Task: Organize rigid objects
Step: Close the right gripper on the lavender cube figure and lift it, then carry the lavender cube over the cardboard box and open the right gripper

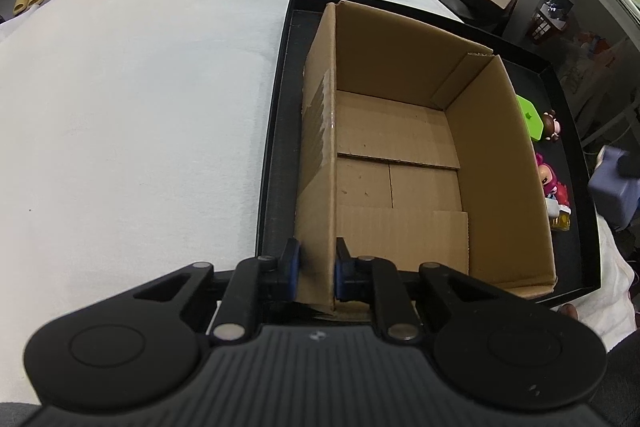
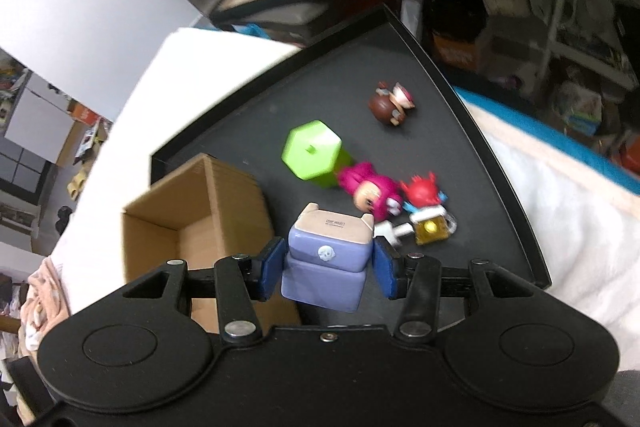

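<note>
Print on the lavender figure clenched in the right tool is unreadable; left tool pinches the cardboard box wall.

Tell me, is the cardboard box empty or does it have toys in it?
Empty. The cardboard box shows only its bare floor flaps; the figurines lie outside it on the black tray.

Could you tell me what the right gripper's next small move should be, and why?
Probably carry the purple figure sideways over the cardboard box and lower it in. The right gripper is shut on it above the black tray, the box is empty, and the left gripper clamps its wall steady.
</note>
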{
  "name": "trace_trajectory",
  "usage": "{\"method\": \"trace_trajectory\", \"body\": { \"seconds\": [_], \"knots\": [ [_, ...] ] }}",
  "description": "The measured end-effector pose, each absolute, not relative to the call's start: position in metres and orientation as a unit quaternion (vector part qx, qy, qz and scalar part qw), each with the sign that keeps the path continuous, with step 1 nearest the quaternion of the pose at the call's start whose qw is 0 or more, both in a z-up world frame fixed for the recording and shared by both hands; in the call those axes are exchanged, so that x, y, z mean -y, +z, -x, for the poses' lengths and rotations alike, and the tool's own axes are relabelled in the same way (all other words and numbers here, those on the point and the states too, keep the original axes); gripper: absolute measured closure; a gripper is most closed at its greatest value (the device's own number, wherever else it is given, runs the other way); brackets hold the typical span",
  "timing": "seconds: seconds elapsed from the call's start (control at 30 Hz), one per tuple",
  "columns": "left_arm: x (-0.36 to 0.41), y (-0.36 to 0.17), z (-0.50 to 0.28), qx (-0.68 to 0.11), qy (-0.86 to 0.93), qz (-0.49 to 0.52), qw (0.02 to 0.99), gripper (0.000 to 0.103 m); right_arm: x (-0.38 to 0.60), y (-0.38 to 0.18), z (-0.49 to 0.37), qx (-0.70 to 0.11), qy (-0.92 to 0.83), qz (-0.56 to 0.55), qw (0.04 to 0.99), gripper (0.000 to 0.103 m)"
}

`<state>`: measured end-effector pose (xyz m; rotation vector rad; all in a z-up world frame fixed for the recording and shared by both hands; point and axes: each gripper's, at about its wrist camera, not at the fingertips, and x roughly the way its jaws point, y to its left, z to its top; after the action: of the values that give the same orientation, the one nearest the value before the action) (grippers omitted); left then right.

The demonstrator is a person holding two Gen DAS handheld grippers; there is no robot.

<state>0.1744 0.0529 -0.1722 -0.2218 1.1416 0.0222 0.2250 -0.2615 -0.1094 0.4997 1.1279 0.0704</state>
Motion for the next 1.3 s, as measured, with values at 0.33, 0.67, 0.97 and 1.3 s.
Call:
{"method": "trace_trajectory", "body": {
  "seconds": [0.33,0.67,0.97,1.3],
  "knots": [
    [-0.055,-0.173,-0.174,-0.54,0.001,0.113,0.834,0.087,0.234,-0.073,-0.23,-0.504,0.074,-0.222,0.831,0.056],
    [-0.059,-0.174,-0.175,-0.543,-0.012,0.123,0.831,0.087,0.191,-0.074,-0.241,-0.509,0.103,-0.193,0.832,0.056],
    [-0.062,-0.175,-0.175,-0.548,-0.025,0.139,0.824,0.086,0.157,-0.092,-0.255,-0.53,0.113,-0.167,0.824,0.056],
    [-0.063,-0.177,-0.175,-0.55,-0.022,0.166,0.818,0.085,0.13,-0.105,-0.277,-0.543,0.118,-0.141,0.819,0.056]
  ]
}}
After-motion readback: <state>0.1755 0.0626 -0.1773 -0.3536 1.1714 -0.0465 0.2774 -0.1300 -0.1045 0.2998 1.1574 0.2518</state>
